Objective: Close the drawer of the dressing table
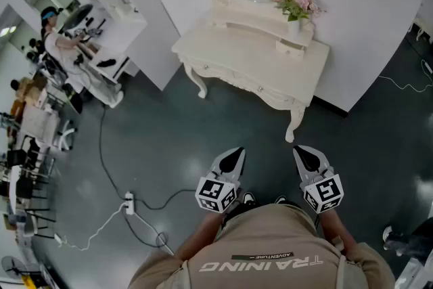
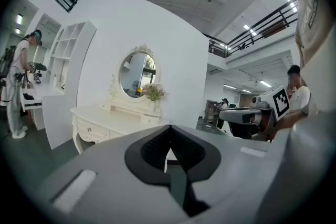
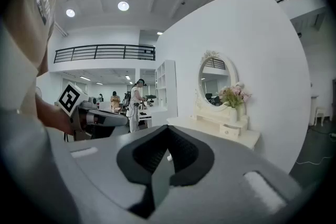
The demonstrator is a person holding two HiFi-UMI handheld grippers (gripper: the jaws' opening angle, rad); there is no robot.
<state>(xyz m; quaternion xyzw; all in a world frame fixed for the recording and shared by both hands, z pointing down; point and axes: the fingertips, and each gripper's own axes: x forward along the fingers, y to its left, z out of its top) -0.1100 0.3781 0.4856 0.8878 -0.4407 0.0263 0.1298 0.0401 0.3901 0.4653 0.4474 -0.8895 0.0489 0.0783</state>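
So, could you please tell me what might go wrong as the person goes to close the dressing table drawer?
The flower vase stands just above the small protruding drawer; a hard push could topple it. The floor cable and power strip lie left of the person, a possible trip hazard.

A cream dressing table [image 1: 250, 54] stands against the white wall. A small drawer [image 1: 291, 47] under the pink flowers [image 1: 295, 1] appears to jut slightly out. The left claw [image 1: 233, 159] and right claw [image 1: 308, 159] hover above the dark floor [image 1: 169, 145], well apart from the table, pointing toward it.
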